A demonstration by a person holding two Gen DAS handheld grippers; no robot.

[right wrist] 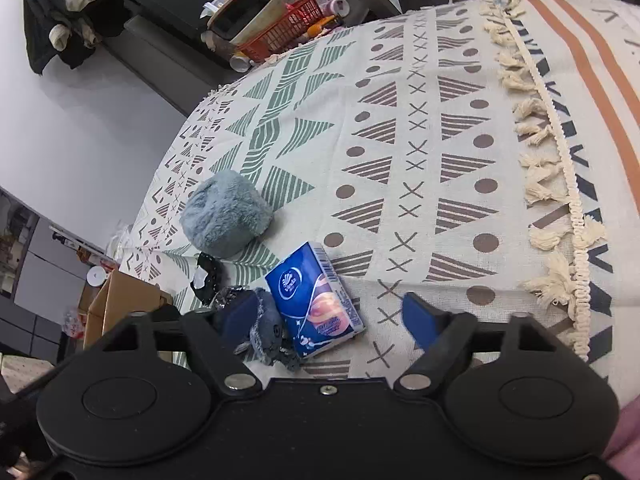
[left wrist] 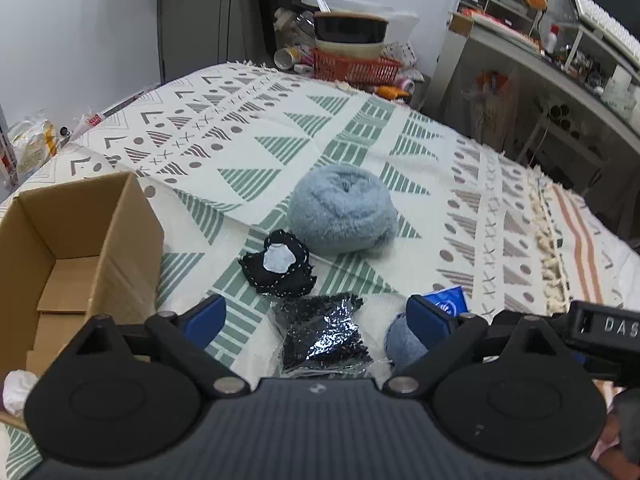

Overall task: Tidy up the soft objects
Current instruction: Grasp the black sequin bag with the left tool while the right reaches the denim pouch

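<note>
nearby, left gripper (left wrist: 316,316) spread over glittery pouch (left wrist: 324,336), right gripper (right wrist: 332,316) spread around tissue pack (right wrist: 314,300), cardboard box (left wrist: 80,248) at left

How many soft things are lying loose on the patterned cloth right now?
5 visible: the fluffy blue ball farthest out, the black stitched pouch before it, the sparkly black bag nearest, a grey-blue fabric piece beside that, and the tissue pack. Others may be hidden below the cameras.
</note>
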